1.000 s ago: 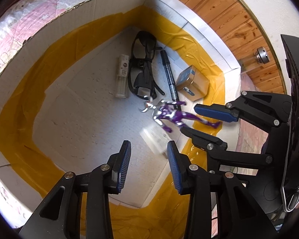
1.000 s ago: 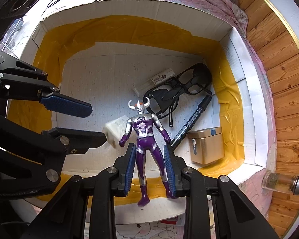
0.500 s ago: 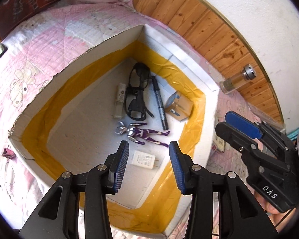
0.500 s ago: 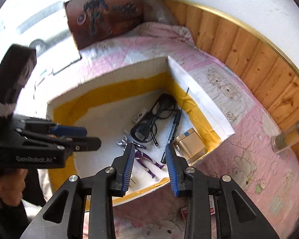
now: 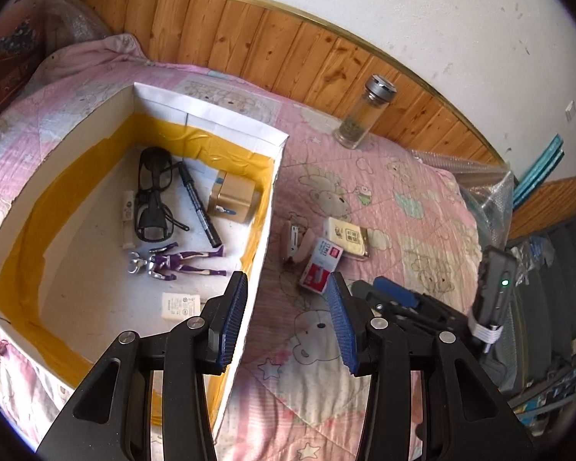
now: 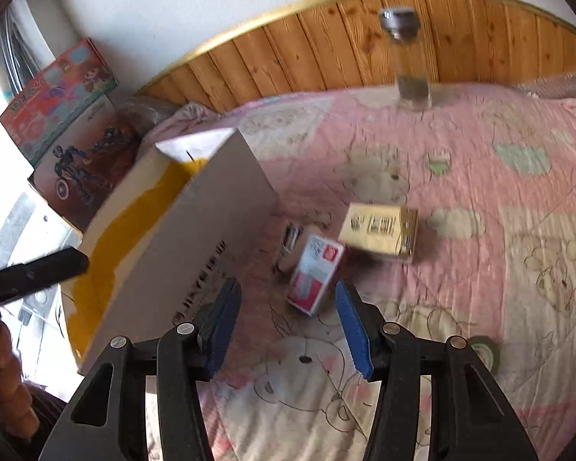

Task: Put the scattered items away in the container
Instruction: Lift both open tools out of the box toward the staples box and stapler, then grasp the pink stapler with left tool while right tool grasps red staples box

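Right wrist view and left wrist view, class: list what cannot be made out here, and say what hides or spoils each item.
- Container contents: right wrist view, hidden behind its near wall.
- Glass jar: right wrist view, motion-blurred; contents unreadable.
- Red-and-white box print: both views, too small.
- Brown item beside it: left wrist view, partly covered by that box; identity unclear.
- Green round thing: right wrist view, partly behind the right gripper.

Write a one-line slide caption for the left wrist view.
Open left tongs hover over the box edge; figurine, glasses inside, staple box outside.
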The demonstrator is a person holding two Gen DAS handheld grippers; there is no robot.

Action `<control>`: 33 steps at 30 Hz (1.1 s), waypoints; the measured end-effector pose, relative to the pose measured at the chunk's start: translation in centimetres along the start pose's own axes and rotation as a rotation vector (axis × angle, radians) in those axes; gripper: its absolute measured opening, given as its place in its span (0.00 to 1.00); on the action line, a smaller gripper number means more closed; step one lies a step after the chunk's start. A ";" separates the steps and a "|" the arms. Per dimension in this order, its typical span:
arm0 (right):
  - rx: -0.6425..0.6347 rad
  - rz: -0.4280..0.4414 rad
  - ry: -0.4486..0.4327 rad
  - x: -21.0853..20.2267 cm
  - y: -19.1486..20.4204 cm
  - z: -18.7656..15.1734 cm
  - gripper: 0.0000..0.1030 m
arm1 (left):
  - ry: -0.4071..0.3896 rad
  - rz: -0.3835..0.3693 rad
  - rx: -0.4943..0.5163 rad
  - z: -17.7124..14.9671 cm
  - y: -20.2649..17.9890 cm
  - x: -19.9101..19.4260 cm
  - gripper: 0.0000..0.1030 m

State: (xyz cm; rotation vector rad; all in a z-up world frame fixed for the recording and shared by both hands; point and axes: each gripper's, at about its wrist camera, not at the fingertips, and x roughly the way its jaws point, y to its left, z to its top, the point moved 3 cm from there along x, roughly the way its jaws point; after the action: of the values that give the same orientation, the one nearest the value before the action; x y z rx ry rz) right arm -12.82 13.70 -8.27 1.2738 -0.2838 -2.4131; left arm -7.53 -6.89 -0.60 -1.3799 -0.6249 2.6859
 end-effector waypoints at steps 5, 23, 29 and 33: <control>0.001 -0.090 0.066 5.1 -1.8 0.3 0.61 | -0.014 -0.023 -0.026 0.7 0.1 0.2 0.44; 0.115 0.045 0.139 3.8 -5.2 -1.5 0.21 | 0.075 -0.030 0.009 3.1 -2.5 8.1 0.47; 0.039 0.034 0.115 8.2 -1.9 0.2 0.77 | -0.030 -0.059 0.024 5.1 -3.5 5.2 0.47; -0.039 -0.056 0.108 9.4 -0.9 -0.1 0.39 | 0.019 -0.059 0.055 4.5 -4.3 7.2 0.47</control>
State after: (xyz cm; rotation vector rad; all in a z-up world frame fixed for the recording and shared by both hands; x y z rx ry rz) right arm -17.73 10.40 -15.63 1.4068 -0.1718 -2.3739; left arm -15.91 -2.71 -2.14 -1.3504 -0.5761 2.6206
